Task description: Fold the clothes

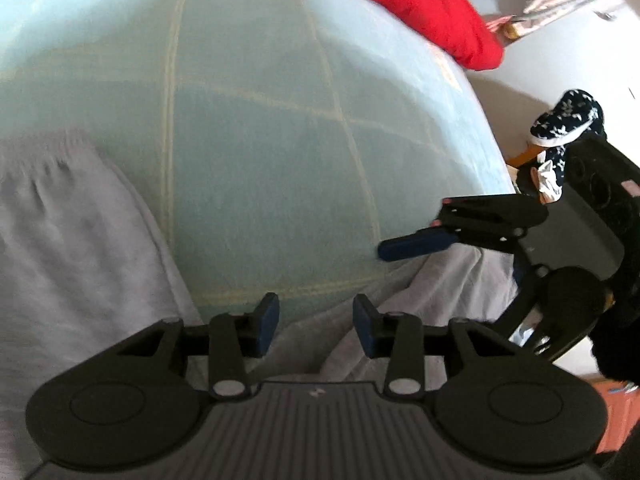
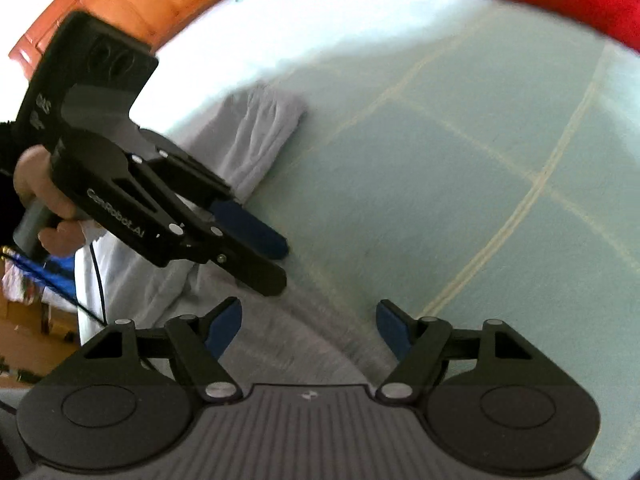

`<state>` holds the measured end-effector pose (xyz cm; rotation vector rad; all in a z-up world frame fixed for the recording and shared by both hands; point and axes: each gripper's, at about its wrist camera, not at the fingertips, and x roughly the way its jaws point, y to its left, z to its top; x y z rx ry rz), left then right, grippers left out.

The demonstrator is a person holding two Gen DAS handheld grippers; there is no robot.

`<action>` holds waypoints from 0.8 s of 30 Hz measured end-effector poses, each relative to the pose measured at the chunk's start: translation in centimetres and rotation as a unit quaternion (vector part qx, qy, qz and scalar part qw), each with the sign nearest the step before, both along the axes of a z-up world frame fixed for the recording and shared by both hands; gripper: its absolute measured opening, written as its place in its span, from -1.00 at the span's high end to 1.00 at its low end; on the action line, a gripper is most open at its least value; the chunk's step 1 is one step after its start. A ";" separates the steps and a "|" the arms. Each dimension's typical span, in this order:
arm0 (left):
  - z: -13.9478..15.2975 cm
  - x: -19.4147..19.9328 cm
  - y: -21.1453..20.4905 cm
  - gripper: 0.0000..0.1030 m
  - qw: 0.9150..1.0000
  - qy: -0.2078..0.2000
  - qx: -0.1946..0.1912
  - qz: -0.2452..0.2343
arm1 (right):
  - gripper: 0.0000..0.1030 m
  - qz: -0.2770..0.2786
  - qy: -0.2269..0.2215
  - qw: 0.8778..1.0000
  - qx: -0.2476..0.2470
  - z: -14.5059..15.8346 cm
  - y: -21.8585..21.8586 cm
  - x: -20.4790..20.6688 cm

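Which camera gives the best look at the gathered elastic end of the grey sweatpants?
The right wrist view: the grey sweatpants' gathered elastic end lies whole, flat on the pale blue checked bedsheet. The left wrist view shows that end too, but blurred and cut off at the frame's left edge.

Bare checked sheet (image 1: 260,152) ahead; red cushion (image 1: 420,8) along far edge; grey garment (image 2: 256,140) left.

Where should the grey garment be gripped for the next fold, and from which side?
Probably the grey garment's near curved edge, which lies flat and free on the pale blue sheet. Come from above with the open right gripper, one finger each side of that edge.
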<state>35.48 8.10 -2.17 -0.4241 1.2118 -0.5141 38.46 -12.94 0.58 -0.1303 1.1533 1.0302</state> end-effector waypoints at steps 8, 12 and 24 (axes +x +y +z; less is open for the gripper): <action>-1.0 -0.8 -1.3 0.43 0.998 -0.003 -0.013 -0.060 | -0.53 -0.091 0.015 0.996 -0.007 1.5 -4.9 -1.6; -2.1 -1.3 -2.0 0.43 0.993 0.011 0.033 -0.109 | -0.53 -0.113 0.029 0.993 -0.014 1.1 -6.3 -2.5; -0.9 -2.4 1.9 0.35 0.986 0.039 0.121 -0.106 | -0.53 -0.125 0.020 0.992 -0.008 1.3 -7.6 -3.8</action>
